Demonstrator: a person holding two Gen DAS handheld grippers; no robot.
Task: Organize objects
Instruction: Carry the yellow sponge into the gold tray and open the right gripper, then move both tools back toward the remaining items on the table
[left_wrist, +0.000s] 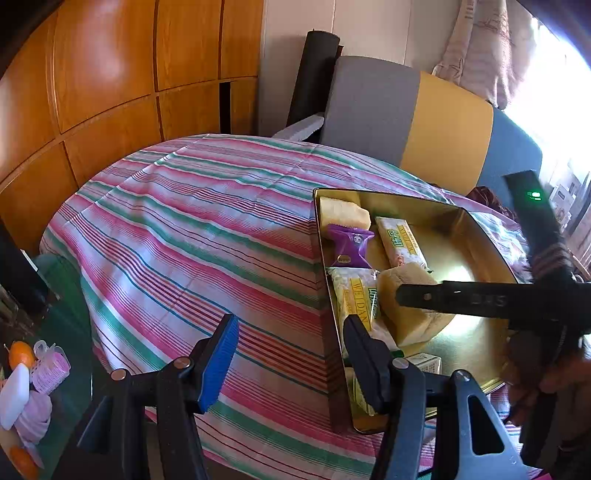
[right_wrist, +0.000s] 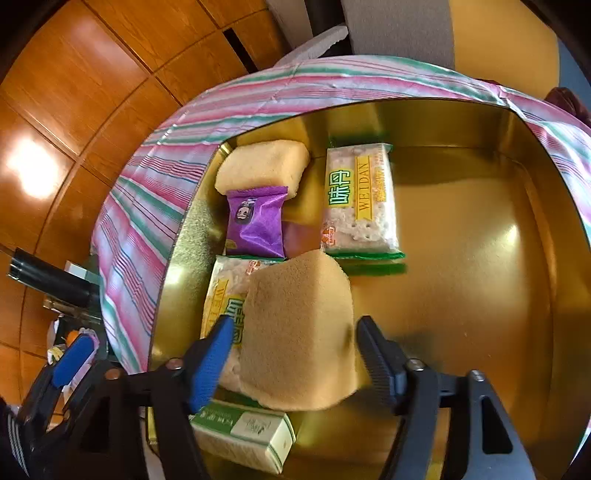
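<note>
A gold tin (left_wrist: 480, 236) (right_wrist: 480, 258) stands on a striped cloth. In it lie a sponge cake (right_wrist: 262, 166), a purple packet (right_wrist: 256, 225), two cracker packets (right_wrist: 360, 199) (right_wrist: 221, 295) and a green-and-white box (right_wrist: 243, 432). A second sponge cake (right_wrist: 295, 332) (left_wrist: 406, 306) rests tilted on the near cracker packet, between the fingers of my right gripper (right_wrist: 291, 354). Its pads stand apart from the cake, so it is open. My left gripper (left_wrist: 291, 362) is open and straddles the tin's left wall, holding nothing.
The striped cloth (left_wrist: 184, 229) covers a table. Wooden cabinet doors (left_wrist: 110, 74) stand behind it, and a grey and yellow chair (left_wrist: 406, 118) at the far side. Lower left, a glass surface holds oranges (left_wrist: 20, 354) and pink items (left_wrist: 51, 369).
</note>
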